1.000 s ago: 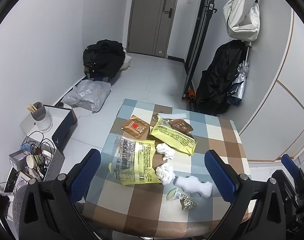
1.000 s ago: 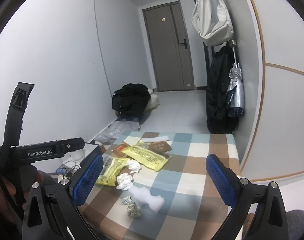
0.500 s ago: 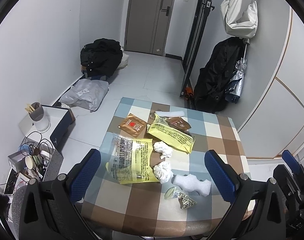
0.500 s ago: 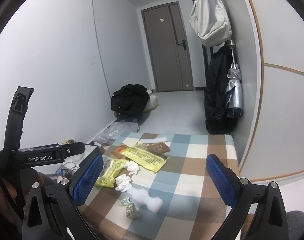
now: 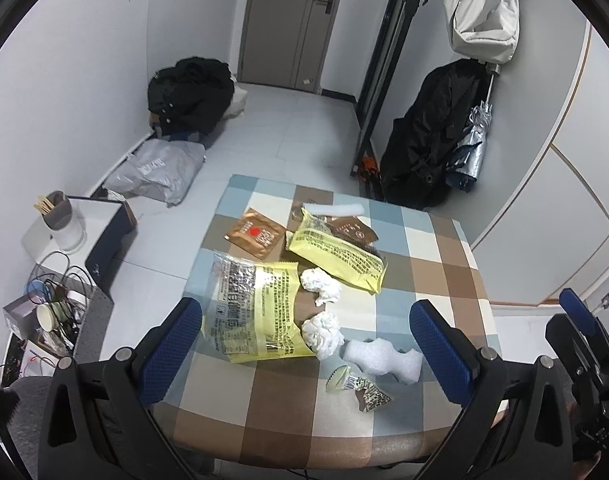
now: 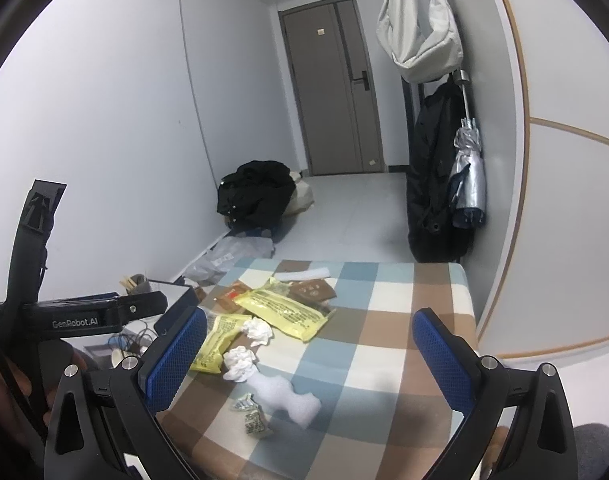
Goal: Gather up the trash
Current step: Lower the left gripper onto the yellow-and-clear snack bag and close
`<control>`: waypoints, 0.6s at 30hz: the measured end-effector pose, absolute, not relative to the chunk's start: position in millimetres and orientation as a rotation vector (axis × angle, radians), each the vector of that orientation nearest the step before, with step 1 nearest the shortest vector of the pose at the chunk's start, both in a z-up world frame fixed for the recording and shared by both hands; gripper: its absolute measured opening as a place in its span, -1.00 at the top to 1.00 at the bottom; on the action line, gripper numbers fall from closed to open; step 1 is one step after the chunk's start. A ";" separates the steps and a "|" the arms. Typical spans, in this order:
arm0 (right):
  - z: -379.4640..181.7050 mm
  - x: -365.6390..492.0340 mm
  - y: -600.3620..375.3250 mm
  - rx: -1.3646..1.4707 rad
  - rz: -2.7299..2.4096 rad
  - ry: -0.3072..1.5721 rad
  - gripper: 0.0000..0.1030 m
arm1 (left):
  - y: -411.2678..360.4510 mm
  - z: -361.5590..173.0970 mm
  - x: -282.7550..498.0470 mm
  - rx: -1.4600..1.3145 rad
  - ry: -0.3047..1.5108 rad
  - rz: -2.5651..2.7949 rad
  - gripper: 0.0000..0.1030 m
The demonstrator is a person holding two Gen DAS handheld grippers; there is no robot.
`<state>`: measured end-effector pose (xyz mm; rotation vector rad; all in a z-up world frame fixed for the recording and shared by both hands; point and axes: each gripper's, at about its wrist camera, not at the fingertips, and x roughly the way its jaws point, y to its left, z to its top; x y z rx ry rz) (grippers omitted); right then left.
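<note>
We hold the left claw (image 5: 306, 344) and the right claw (image 6: 310, 354) above the checkered table (image 5: 444, 272), both with fingers spread wide and gripping nothing. Trash lies around the white foam piece (image 5: 384, 358): two crumpled tissues (image 5: 322, 334) just beside it, yellow wrappers (image 5: 338, 256) beyond them.

"GenRobot.AI" stands on the left tongs' (image 6: 104, 318) black body; wrapper print unreadable.
</note>
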<state>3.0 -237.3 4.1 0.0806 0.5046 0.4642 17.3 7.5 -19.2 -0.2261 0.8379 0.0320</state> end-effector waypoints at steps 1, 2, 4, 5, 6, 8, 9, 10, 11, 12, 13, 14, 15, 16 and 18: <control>3.2 4.3 -236.6 0.079 0.465 0.505 -1.00 | 8.8 -21.7 19.8 -0.234 0.857 0.021 -0.98; 1.8 6.4 -235.9 0.079 0.468 0.508 -1.00 | 10.3 -24.4 22.3 -0.248 0.884 0.008 -0.98; -2.2 11.6 -234.4 0.083 0.476 0.527 -1.00 | 14.9 -31.5 27.7 -0.278 0.931 -0.008 -0.98; -5.2 15.2 -233.7 0.087 0.479 0.540 -1.00 | 19.0 -36.7 31.9 -0.279 0.957 -0.008 -0.98; -8.8 19.3 -233.0 0.091 0.483 0.552 -1.00 | 21.7 -40.4 34.3 -0.284 0.968 -0.009 -0.98; -16.2 25.2 -232.3 0.099 0.491 0.572 -1.00 | 30.7 -53.9 41.6 -0.298 1.022 -0.008 -0.98; -20.5 28.7 -232.0 0.103 0.491 0.585 -1.00 | 32.1 -60.2 43.5 -0.319 1.045 -0.017 -0.98; -24.1 31.2 -231.5 0.106 0.492 0.597 -1.00 | 34.8 -69.9 47.2 -0.322 1.094 -0.016 -0.98; -28.3 34.6 -231.3 0.112 0.497 0.612 -1.00 | 35.4 -75.5 48.9 -0.327 1.124 -0.022 -0.98; -32.1 37.7 -231.4 0.119 0.505 0.625 -1.00 | 37.1 -81.6 50.7 -0.315 1.153 -0.013 -0.98; -35.2 40.0 -232.0 0.125 0.511 0.633 -1.00 | 36.9 -84.2 51.1 -0.320 1.170 -0.010 -0.98; -38.8 42.7 -232.6 0.131 0.515 0.641 -1.00 | 39.0 -87.1 52.6 -0.323 1.186 -0.006 -0.98; -41.7 44.4 -232.7 0.134 0.514 0.647 -1.00 | 42.3 -91.5 55.5 -0.308 1.190 0.003 -0.98; -44.8 47.1 -233.1 0.137 0.510 0.656 -1.00 | 43.3 -93.8 58.5 -0.305 1.200 0.004 -0.98; -50.0 53.2 -233.3 0.144 0.505 0.675 -1.00 | 42.6 -97.5 66.6 -0.288 1.212 0.007 -0.98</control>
